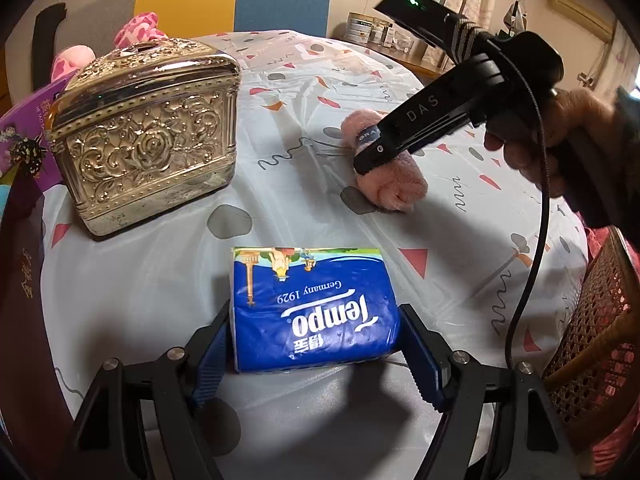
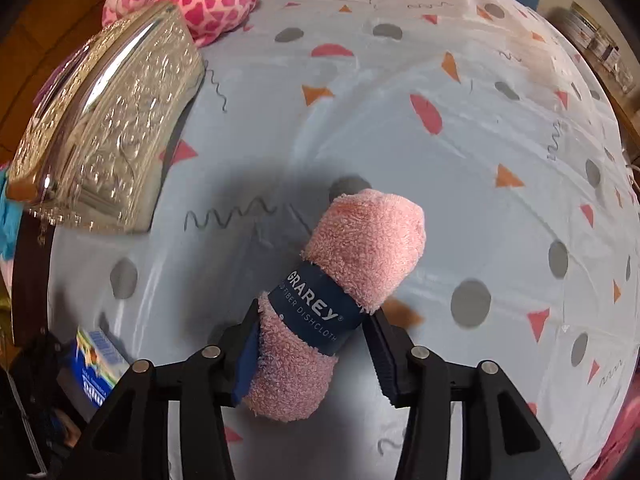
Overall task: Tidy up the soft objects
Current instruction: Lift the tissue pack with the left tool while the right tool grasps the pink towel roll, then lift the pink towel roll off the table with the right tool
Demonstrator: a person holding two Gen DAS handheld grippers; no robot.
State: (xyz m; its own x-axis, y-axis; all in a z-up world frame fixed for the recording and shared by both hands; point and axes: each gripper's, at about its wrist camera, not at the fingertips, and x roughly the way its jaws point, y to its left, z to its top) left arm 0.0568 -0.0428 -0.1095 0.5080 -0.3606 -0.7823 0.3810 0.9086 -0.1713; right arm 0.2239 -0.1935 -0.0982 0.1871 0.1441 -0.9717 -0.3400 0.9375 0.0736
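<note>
Nearest in the left wrist view, the left gripper (image 1: 316, 356) brackets a blue Tempo tissue pack (image 1: 314, 310) that lies flat on the patterned tablecloth (image 1: 160, 280). Both blue pads sit against the pack's short sides, so it looks gripped, though not yet lifted.

At about two o'clock from the pack, further out on the cloth, lies the rolled pink dishcloth (image 1: 394, 178) with its dark paper band. In the right wrist view the right gripper (image 2: 316, 354) comes steeply down over the roll's near half. The left pad touches the pink pile, while the right pad stands just beside the band, and whether it presses I cannot tell. The jaws are at a middling width around the roll, and a firm hold is not evident.

At ten o'clock from the pack stands an ornate gold tissue box (image 1: 144, 136), lid shut. Behind it a pink spotted plush toy (image 2: 208, 0) lies near the table's far edge.

The step in hand seems to be picking up both soft items at once. Next, the right jaws need to squeeze the roll near its band, then both hands lift straight up, gently, since each item will compress.
</note>
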